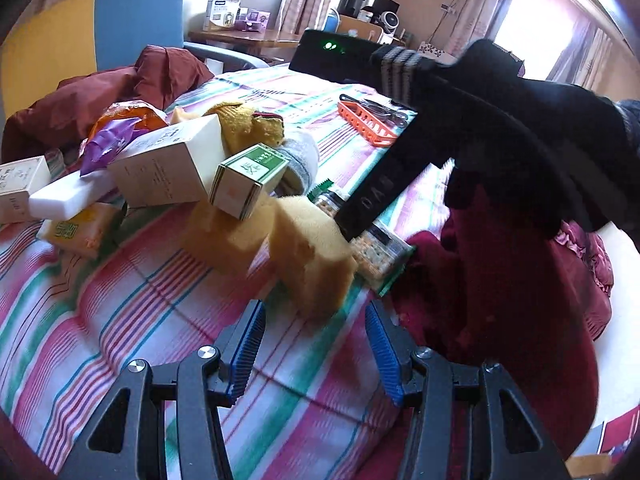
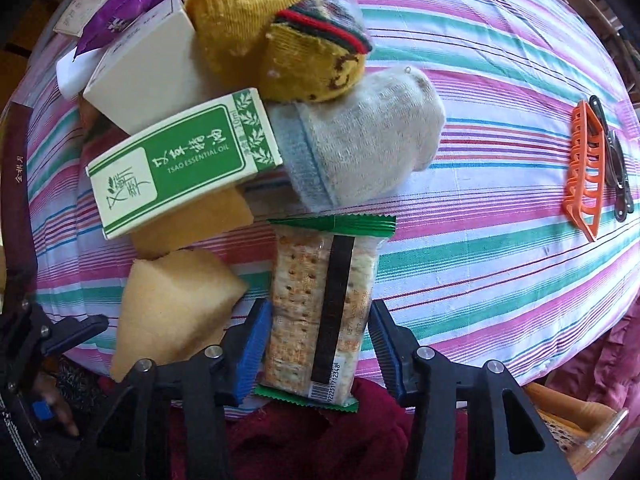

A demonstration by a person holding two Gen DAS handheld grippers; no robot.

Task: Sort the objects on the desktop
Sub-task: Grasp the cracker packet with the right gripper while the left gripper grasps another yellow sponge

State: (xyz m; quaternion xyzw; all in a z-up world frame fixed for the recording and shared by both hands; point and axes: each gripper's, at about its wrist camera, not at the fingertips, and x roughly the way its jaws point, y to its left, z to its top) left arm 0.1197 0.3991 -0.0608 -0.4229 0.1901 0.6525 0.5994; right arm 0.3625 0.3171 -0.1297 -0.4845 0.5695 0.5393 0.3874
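Crackers in a clear packet with green ends [image 2: 320, 312] lie at the near edge of the striped tablecloth [image 2: 500, 240], and the right gripper [image 2: 316, 344] comes straight down over them, one blue pad on each side. The left pad looks to be right against the wrapper; the right pad has a thin gap showing, so call it straddling, not yet squeezed.

Just left of the packet sits a yellow sponge [image 2: 172, 304], with a second sponge piece beyond it under the green essential-oil box [image 2: 180, 164]. Farther back the pile carries on: a cream box [image 2: 144, 72], a mustard knitted sock [image 2: 272, 32] and a grey sock [image 2: 368, 140] touching the packet's far end. Far right, well apart from the heap, an orange tray [image 2: 584, 172] with metal clips beside it.

Over on the left wrist view, the left gripper [image 1: 316, 344] hangs above the cloth, jaws about half apart, nothing between them, the yellow sponge [image 1: 312, 256] just ahead.
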